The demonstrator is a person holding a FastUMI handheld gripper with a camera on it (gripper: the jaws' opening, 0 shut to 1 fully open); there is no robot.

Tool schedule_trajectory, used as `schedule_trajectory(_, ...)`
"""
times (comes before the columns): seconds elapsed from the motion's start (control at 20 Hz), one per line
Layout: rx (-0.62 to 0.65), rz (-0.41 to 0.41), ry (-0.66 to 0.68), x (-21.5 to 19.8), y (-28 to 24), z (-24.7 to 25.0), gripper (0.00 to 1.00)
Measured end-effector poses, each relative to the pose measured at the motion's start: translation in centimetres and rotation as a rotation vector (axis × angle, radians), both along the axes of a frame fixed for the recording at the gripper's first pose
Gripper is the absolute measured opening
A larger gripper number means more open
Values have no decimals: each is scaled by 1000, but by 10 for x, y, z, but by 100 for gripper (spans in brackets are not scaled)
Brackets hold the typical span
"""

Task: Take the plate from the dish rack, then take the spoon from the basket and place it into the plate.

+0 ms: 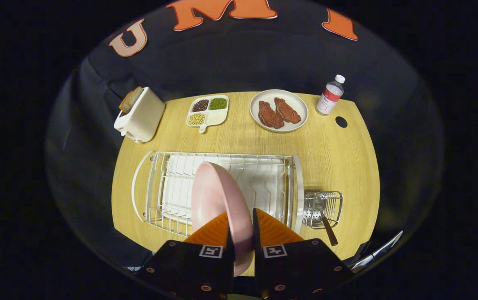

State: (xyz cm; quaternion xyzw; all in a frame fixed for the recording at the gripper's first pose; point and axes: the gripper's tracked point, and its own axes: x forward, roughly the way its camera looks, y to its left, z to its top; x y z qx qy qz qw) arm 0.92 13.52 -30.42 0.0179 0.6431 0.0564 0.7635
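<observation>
A pink plate (216, 196) stands on edge between my fingers, and my gripper (241, 227) is shut on its rim. The plate hangs over the white wire dish rack (168, 183), which sits on the wooden table just ahead of the fingers. To the right of the rack stands a small wire basket (334, 200). A spoon (324, 223) stands in it, with its dark handle sticking out toward me.
Beyond the rack, a white toaster (141, 116) with bread stands at the far left. A divided tray of beans (207, 110), a plate with two pieces of meat (278, 110) and a small bottle (330, 96) line the far side. A cable hole (341, 121) lies near the bottle.
</observation>
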Motion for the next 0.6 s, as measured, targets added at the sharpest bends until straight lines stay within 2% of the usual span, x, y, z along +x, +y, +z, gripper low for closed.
schedule_trajectory(0.35,134,-32,-78,-16,-12,42,20)
schedule_trajectory(0.6,184,-56,-66,-56,-30,37,20)
